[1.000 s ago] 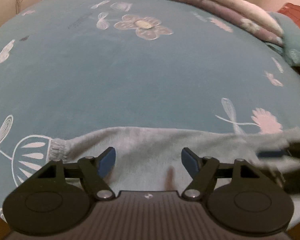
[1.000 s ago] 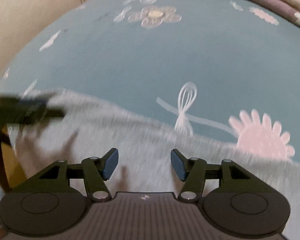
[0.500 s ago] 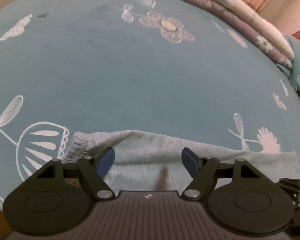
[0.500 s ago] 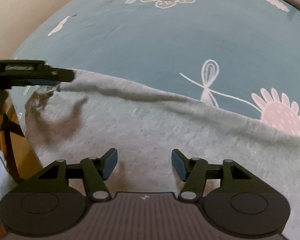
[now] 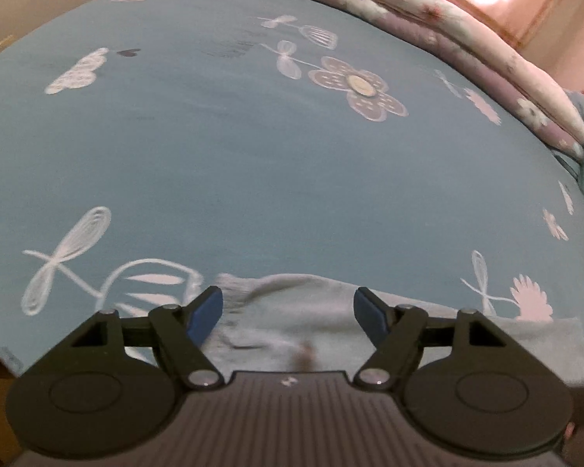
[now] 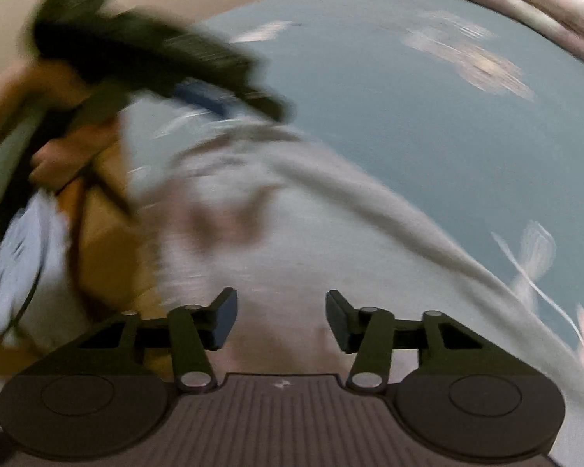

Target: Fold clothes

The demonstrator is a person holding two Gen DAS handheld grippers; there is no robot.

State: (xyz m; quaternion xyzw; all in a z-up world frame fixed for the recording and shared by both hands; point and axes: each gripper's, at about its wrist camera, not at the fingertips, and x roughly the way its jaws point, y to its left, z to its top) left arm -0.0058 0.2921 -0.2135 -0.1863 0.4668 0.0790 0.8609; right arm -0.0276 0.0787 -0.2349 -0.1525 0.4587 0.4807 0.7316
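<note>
Now both the left gripper (image 5: 288,309) and right gripper (image 6: 281,321) hang apart, lifted back off the grey garment (image 5: 292,311) on the bed (image 5: 253,163) — no fold started yet.

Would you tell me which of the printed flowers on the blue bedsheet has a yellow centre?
The large white-outlined flower far up the bedsheet, past the grey garment. The pink flower at the garment's right edge has no yellow centre.

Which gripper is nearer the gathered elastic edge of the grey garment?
Left. The left gripper hangs open right at the elastic edge; the right gripper, also open, is over the grey garment further along.
</note>
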